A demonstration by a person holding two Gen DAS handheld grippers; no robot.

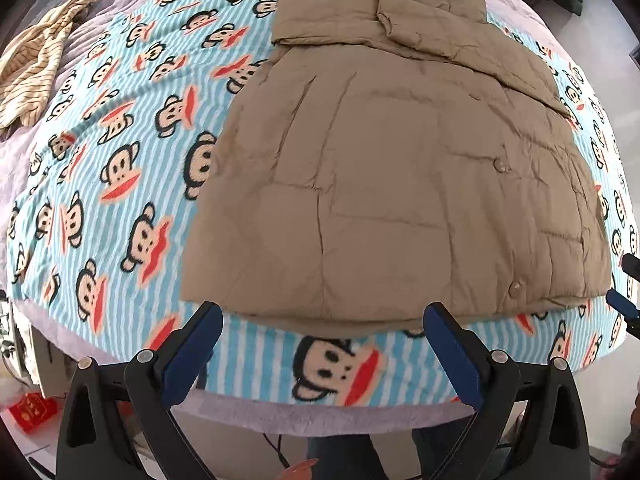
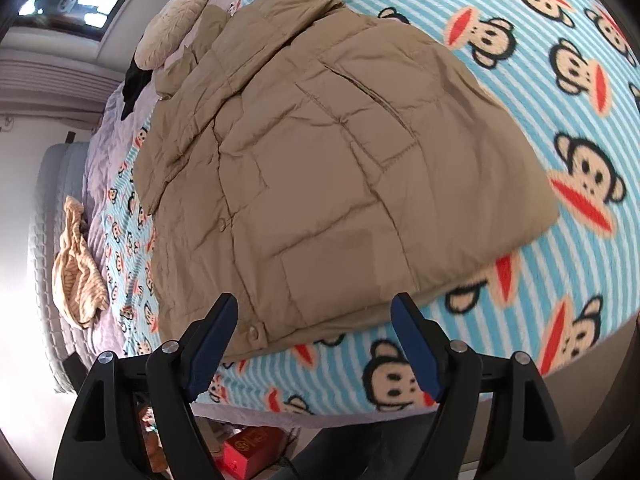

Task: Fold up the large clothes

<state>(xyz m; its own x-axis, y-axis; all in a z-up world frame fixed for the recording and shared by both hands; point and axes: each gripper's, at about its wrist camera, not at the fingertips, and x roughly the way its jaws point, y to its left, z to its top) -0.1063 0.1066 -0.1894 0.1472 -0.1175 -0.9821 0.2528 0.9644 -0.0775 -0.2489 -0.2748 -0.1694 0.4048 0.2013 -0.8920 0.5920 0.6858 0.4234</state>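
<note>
A tan quilted puffer jacket [image 1: 396, 168] lies flat on a blue-striped monkey-print blanket [image 1: 120, 152], front side up with snap buttons showing, and a sleeve folded across the top. It also shows in the right wrist view [image 2: 328, 168]. My left gripper [image 1: 322, 320] is open and empty, its blue-padded fingers just short of the jacket's near hem. My right gripper [image 2: 316, 316] is open and empty, its fingers at the hem near a snap button [image 2: 253, 333]. The right gripper's tip shows at the left view's right edge [image 1: 622, 304].
A beige striped garment [image 1: 36, 60] lies crumpled at the bed's far left, seen too in the right wrist view [image 2: 78, 276]. A cream knitted cushion [image 2: 172, 28] and a dark garment [image 2: 134, 84] sit beyond the jacket. A red box [image 2: 252, 454] sits on the floor below the bed edge.
</note>
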